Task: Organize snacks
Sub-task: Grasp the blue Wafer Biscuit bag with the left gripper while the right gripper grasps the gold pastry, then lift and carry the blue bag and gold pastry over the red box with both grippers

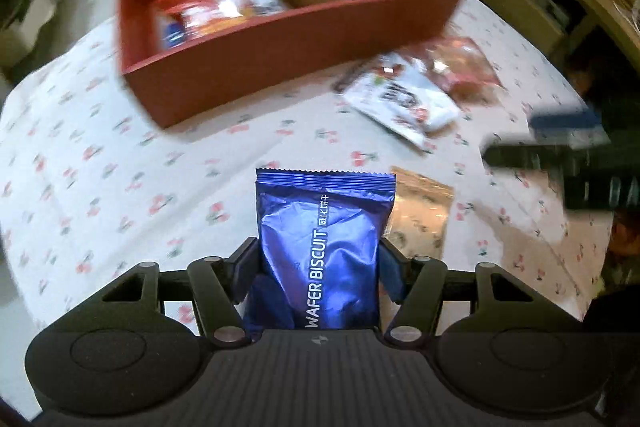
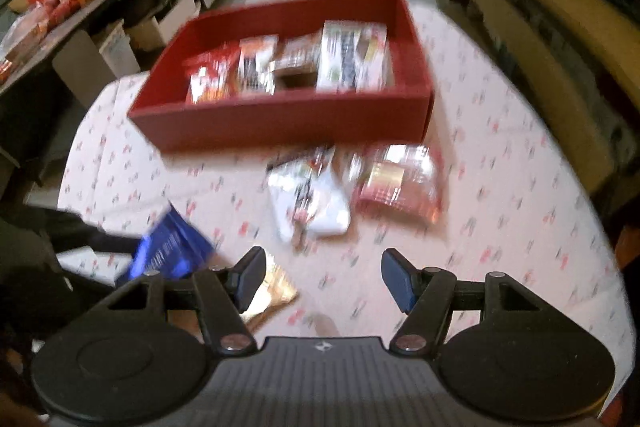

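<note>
Left wrist: left gripper (image 1: 318,267) clamps wafer biscuit packet (image 1: 320,247) before red box (image 1: 280,55).

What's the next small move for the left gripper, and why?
Probably carry the blue wafer biscuit packet forward over the red box and release it there. The left gripper is already shut on the packet, the box already holds several snacks, and the right gripper is open and holds nothing.
</note>
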A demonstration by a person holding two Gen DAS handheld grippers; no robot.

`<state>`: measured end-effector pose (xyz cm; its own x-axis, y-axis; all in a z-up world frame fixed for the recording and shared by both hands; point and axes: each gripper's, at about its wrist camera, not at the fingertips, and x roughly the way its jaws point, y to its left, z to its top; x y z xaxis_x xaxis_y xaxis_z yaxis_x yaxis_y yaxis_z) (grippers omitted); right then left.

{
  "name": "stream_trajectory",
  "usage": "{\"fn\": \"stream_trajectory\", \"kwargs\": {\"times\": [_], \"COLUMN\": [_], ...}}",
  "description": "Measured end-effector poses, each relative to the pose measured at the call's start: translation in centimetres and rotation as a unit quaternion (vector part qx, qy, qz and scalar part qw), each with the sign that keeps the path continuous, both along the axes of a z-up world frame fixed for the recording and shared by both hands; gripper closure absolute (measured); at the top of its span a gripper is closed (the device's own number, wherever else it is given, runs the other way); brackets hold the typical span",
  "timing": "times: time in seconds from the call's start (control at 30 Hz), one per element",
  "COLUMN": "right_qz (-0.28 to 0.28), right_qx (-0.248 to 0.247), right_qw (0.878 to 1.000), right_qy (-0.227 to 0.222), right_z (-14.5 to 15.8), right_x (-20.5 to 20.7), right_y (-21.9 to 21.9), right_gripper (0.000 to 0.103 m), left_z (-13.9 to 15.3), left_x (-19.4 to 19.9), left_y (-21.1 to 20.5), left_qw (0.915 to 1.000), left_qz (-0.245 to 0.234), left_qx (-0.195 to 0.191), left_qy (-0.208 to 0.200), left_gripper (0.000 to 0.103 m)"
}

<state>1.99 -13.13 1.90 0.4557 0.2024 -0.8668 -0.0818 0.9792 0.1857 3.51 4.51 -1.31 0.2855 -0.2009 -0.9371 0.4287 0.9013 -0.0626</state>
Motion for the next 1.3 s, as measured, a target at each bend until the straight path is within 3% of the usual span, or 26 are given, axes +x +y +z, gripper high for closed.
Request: {"fn": "stream_trajectory", "kwargs": {"times": [0.3, 0.47, 0.67, 0.7, 0.83, 0.97, 1.1, 1.17, 1.23, 1.3], "right_qz": [-0.038, -0.068, -0.052, -0.046, -0.016, -0.021, -0.008, -0.005, -0.005, 0.002], "right_qx": [0.077, 0.117, 0.049, 0.033, 0.003, 0.009, 0.01, 0.005, 0.011, 0.001], "right_qw": [0.993, 0.987, 0.995, 0.996, 0.998, 0.997, 0.997, 0.998, 0.997, 0.998], "right_qy": [0.08, 0.085, 0.072, 0.068, 0.068, 0.067, 0.073, 0.069, 0.07, 0.068], "right_z": [-3.3, -3.5, -4.1, -4.2, -4.2, -4.3, -4.3, -4.4, -4.3, -4.2], "right_x": [-1.2, 0.4, 1.7, 1.7, 1.4, 1.3, 1.3, 1.3, 1.4, 1.3], "right_y": [2.5, 3.7, 6.3, 6.5, 6.6, 6.1, 6.5, 6.7, 6.4, 6.2], "right_gripper": [0.023, 0.023, 0.036, 0.043, 0.042, 0.042, 0.029, 0.029, 0.034, 0.045], "left_z": [1.6, 1.9, 1.6, 1.6, 1.2, 0.1, -0.4, -0.6, -0.7, -0.9], "left_x": [0.0, -0.3, -0.2, -0.2, -0.3, -0.1, 0.0, 0.1, 0.4, 0.5], "left_y": [3.7, 4.9, 5.4, 5.4, 4.8, 4.3, 4.0, 4.0, 4.1, 4.2], "left_qw": [0.9987, 0.9979, 0.9974, 0.9975, 0.9981, 0.9978, 0.9974, 0.997, 0.9965, 0.9961], "left_qz": [0.043, 0.055, 0.061, 0.06, 0.052, 0.059, 0.07, 0.077, 0.082, 0.087], "left_qx": [-0.026, -0.035, -0.037, -0.036, -0.033, -0.018, -0.005, 0.003, 0.004, 0.009], "left_qy": [0.001, 0.002, 0.009, 0.01, 0.012, 0.023, 0.016, 0.012, 0.014, 0.013], "left_gripper": [0.035, 0.034, 0.039, 0.039, 0.038, 0.037, 0.03, 0.027, 0.025, 0.025]}}
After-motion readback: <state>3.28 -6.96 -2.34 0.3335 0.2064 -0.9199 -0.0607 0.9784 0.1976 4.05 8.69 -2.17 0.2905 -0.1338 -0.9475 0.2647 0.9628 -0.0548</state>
